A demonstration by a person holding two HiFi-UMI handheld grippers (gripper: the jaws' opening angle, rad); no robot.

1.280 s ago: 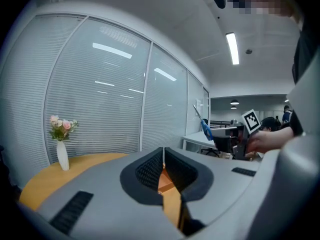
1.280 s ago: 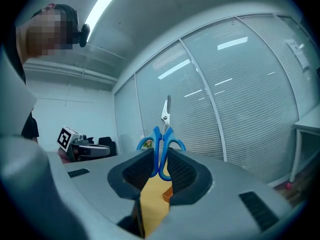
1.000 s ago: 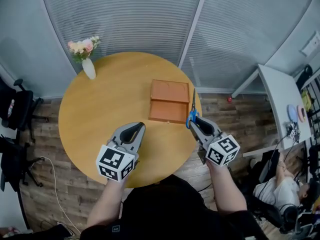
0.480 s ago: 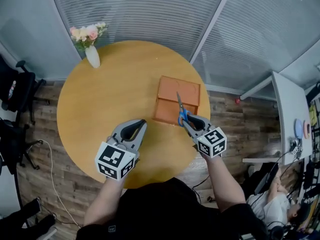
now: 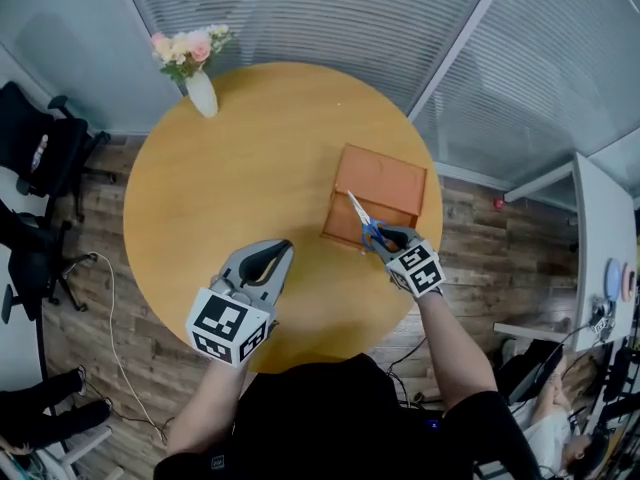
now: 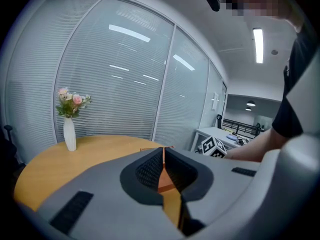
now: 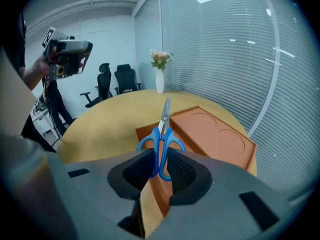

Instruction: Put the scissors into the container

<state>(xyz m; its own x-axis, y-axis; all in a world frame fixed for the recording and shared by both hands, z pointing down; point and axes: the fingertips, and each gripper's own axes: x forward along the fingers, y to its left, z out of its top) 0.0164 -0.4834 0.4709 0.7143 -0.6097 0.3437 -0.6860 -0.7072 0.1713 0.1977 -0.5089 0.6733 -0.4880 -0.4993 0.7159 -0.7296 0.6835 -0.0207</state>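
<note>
Blue-handled scissors [image 5: 364, 221] [image 7: 161, 136] are held by their handles in my right gripper [image 5: 388, 237] [image 7: 159, 165], which is shut on them. Their blades point away from me, over the near edge of the orange wooden container [image 5: 375, 197] [image 7: 215, 134]. This shallow box lies on the right side of the round wooden table [image 5: 250, 168]. My left gripper [image 5: 265, 262] [image 6: 163, 172] hovers over the table's near side, shut and with nothing between its jaws.
A white vase of pink flowers [image 5: 199, 80] [image 6: 68, 130] [image 7: 160, 78] stands at the table's far left edge. Black office chairs [image 5: 40, 158] stand on the wooden floor to the left. A white desk [image 5: 605, 258] stands at the right.
My right gripper has carried the scissors leftwards, from past the container's right side to over its near edge. The left gripper has stayed in place.
</note>
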